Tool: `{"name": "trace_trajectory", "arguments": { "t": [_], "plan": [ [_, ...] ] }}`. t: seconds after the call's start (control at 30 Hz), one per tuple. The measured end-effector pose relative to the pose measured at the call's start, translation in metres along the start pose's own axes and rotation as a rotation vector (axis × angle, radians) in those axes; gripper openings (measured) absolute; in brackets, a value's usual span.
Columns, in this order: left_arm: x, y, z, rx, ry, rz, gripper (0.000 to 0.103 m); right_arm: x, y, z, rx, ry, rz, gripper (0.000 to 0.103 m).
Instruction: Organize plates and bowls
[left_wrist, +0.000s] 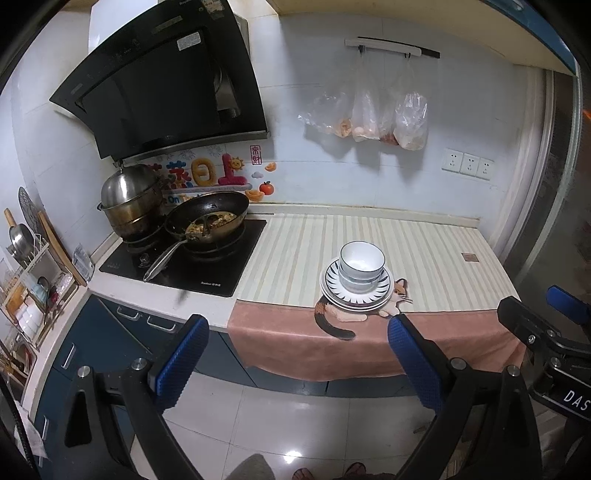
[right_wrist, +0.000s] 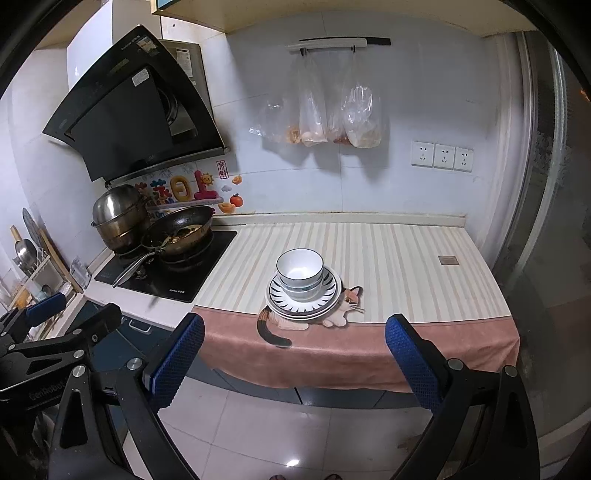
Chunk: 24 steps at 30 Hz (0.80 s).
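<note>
White bowls with dark rims (left_wrist: 362, 267) are stacked on a stack of striped-rim plates (left_wrist: 357, 291) near the front of the striped counter cloth (left_wrist: 424, 266). The bowls (right_wrist: 300, 275) and plates (right_wrist: 303, 297) also show in the right wrist view. My left gripper (left_wrist: 297, 354) is open and empty, held back from the counter over the floor. My right gripper (right_wrist: 293, 352) is open and empty, also back from the counter edge. Each gripper shows at the edge of the other's view, the right one (left_wrist: 546, 325) and the left one (right_wrist: 55, 325).
A hob (left_wrist: 184, 262) on the left carries a frying pan with food (left_wrist: 207, 221) and a steel steamer pot (left_wrist: 129, 199). A dish rack (left_wrist: 33, 280) stands at far left. Plastic bags (left_wrist: 369, 114) hang on the wall. A sliding door frame (left_wrist: 546, 184) bounds the right.
</note>
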<state>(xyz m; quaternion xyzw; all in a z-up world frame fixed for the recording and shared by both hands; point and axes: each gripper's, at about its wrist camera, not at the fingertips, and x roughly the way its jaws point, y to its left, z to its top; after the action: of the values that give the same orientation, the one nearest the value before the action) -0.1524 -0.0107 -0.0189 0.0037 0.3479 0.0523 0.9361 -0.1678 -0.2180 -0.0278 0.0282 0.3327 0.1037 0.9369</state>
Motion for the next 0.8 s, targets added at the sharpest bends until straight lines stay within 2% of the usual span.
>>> {"name": "trace_trajectory", "arguments": {
  "t": [0.8],
  "plan": [
    [0.0028,0.0107,-0.0024,-0.028,0.021,-0.026,0.099,-0.002,-0.0035,-0.0053,0.004,0.001,-0.012,0.101]
  ]
}}
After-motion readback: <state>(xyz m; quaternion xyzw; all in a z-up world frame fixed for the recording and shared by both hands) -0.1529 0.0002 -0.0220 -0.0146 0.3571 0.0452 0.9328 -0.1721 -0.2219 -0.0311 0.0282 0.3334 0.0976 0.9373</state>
